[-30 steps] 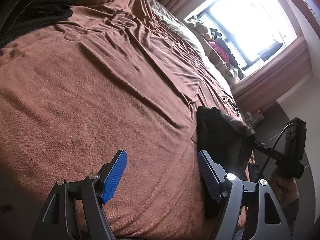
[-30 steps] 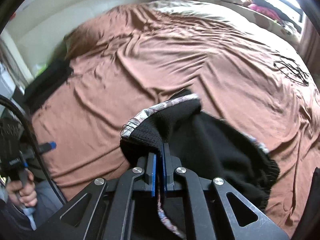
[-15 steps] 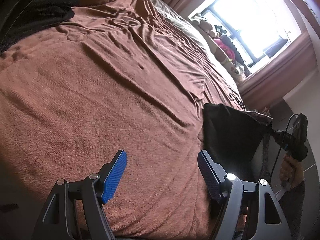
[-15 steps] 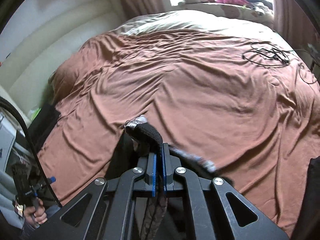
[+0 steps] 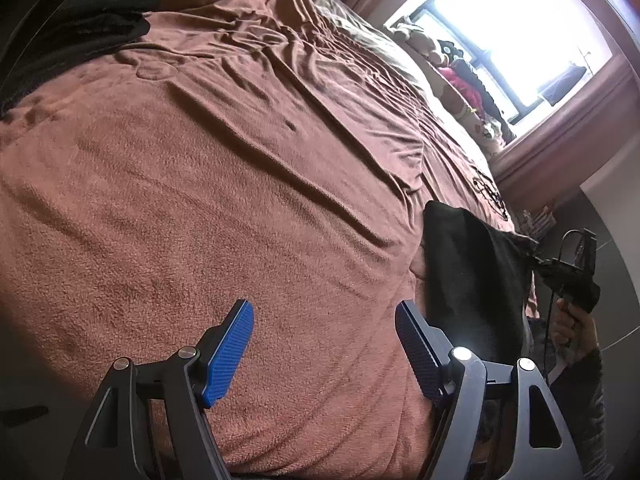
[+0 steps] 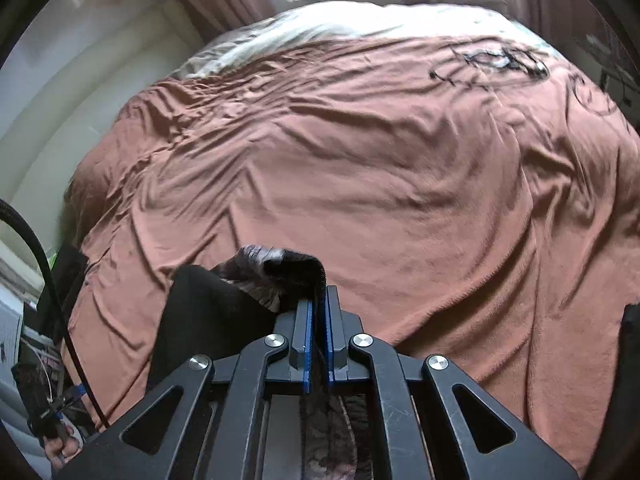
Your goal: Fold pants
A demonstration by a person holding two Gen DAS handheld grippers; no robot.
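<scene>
My right gripper point(image 6: 317, 312) is clamped on the waistband of the black pants point(image 6: 224, 312), which hang at the near edge of the brown blanket point(image 6: 360, 168). My left gripper point(image 5: 324, 344) hovers spread wide and empty above that blanket, the pants just to its right.

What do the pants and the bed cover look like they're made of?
The pants: black, matte, soft knit by the look, with a ribbed band at the right gripper and a patterned lining. The bed cover: brown fleece or terry, probably; fuzzy nap, soft wrinkles.
</scene>
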